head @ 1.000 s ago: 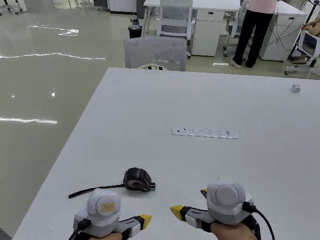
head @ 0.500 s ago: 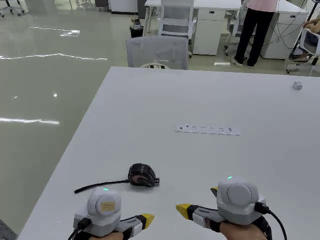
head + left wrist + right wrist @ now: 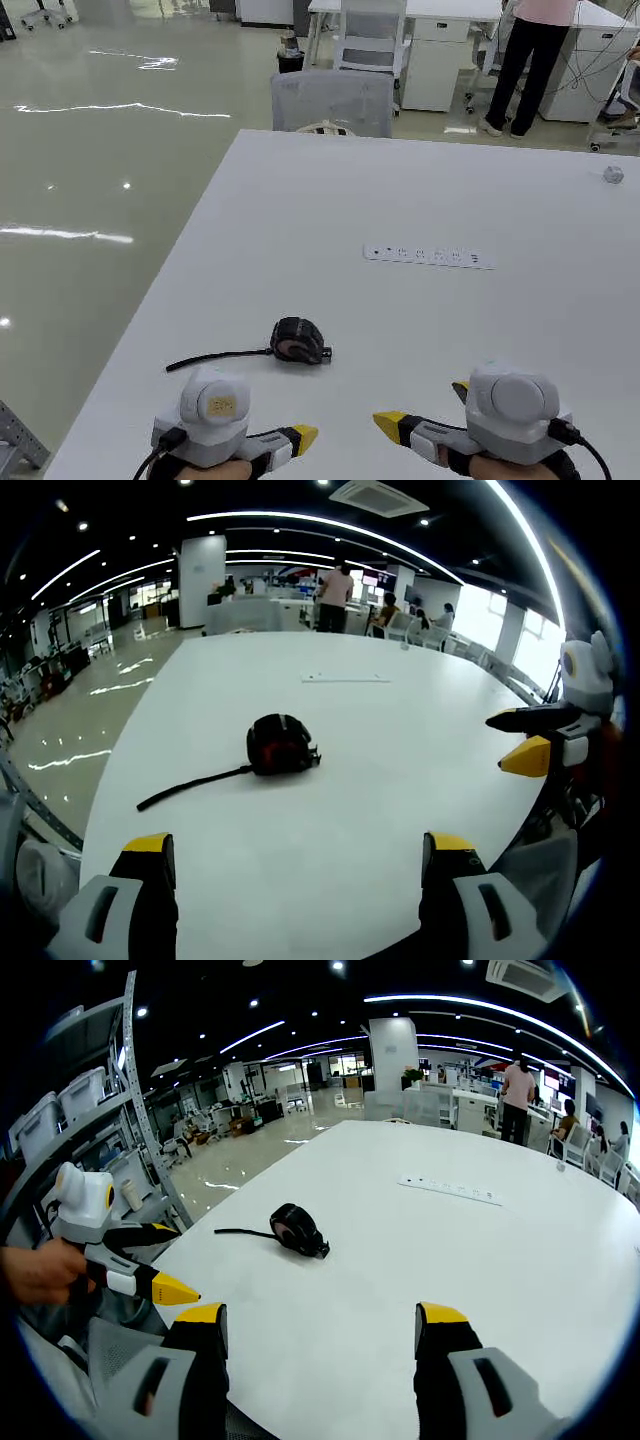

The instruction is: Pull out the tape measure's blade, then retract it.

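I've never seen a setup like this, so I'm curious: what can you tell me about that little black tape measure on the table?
The tape measure is a small, rounded black case with a reddish side face, and it looks like plastic. It rests on the white table, toward its near left part. The blade seems wound in, with a short tab at the mouth. A thin black strap trails from it across the tabletop. Only the table touches it.

The tape measure lies on the tabletop near its front left edge, its strap trailing leftward. The left tongs and right tongs sit side by side nearer the person, apart from it. A power strip lies farther back and to the right. A chair stands behind the far edge.
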